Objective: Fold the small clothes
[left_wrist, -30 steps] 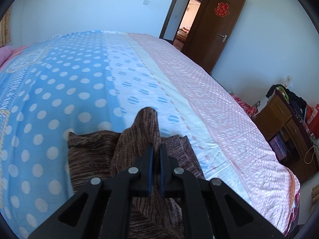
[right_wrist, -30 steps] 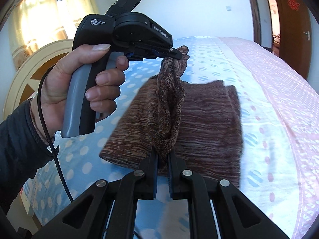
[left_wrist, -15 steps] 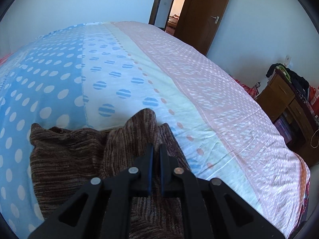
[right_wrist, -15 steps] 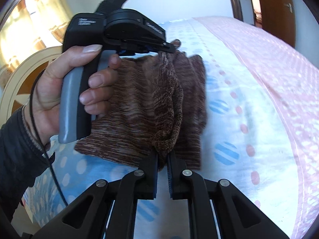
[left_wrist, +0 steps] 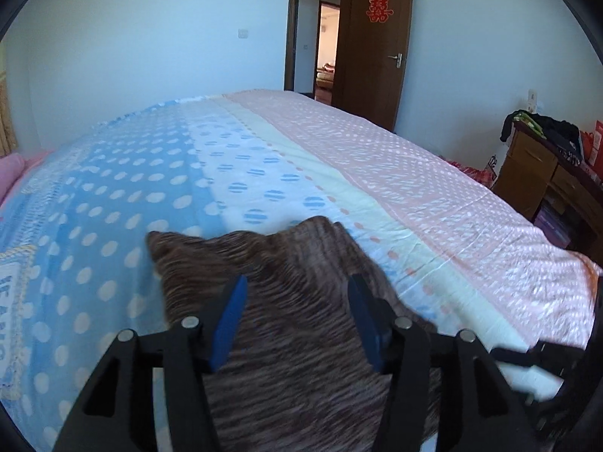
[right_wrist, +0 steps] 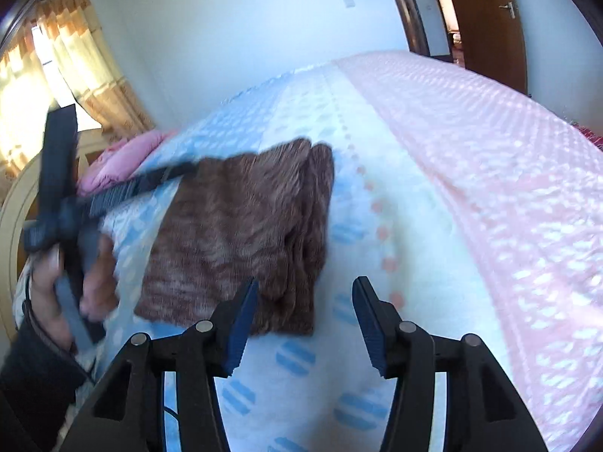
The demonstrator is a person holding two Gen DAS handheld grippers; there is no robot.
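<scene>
A brown striped knit garment (right_wrist: 245, 233) lies folded flat on the bed, its folded edge on the right side. My right gripper (right_wrist: 305, 293) is open and empty, just in front of the garment's near right corner. My left gripper (left_wrist: 297, 290) is open, hovering over the same garment (left_wrist: 294, 324), which fills the space between its fingers in the left wrist view. The left gripper and the hand holding it show blurred at the left of the right wrist view (right_wrist: 71, 226), beside the garment's left edge.
The bed cover (left_wrist: 377, 173) has blue dotted, white and pink bands. A pink pillow (right_wrist: 124, 158) lies at the bed's far left. A wooden dresser (left_wrist: 546, 173) with clutter stands right of the bed. A brown door (left_wrist: 377, 49) stands open beyond.
Both grippers held the garment's raised fold and carried it over. Now both have opened and let go, the fold lies flat, and the left gripper has pulled away to the left.
</scene>
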